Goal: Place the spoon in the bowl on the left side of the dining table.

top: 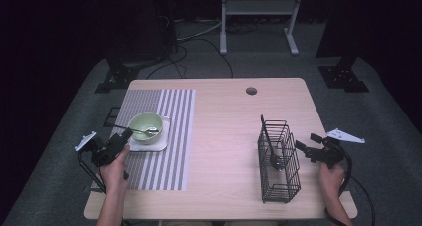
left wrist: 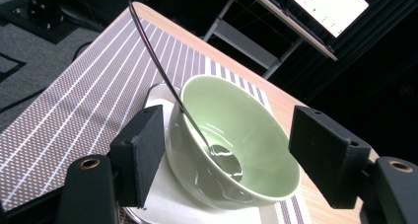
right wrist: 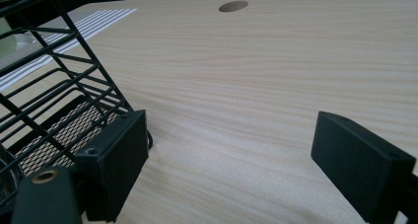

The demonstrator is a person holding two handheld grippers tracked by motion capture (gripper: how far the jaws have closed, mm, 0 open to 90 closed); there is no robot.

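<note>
Green bowl [top: 146, 127] on white square saucer [top: 160, 145], on striped placemat [top: 171, 136] at left side of bench [top: 229, 131] — laid out like a place setting. Spoon [top: 144, 131] inside bowl, head down in the hollow, thin handle leaning over the rim toward the left edge of the mat; resting on the rim, so stays put with no grip on it. Left gripper [top: 123, 137] just beside bowl's near-left side, jaws released and spread wide. In left gripper view, bowl [left wrist: 236, 140] sits between and beyond the two jaws, neither pad pressing on it; spoon [left wrist: 197, 128] handle rises just inside the left jaw, apart from it. Probably the spoon just let go into the bowl, judging by free handle and spread jaws.

Black wire basket [top: 277, 159] upright on right side of bench, a dark utensil standing in it; likely the utensil holder. Right gripper [top: 306, 146] just right of basket, jaws released, nothing between them. In right gripper view, basket [right wrist: 54, 105] wire close to the left jaw, touching or not unclear; bare bench [right wrist: 256, 100] between the jaws.
</note>
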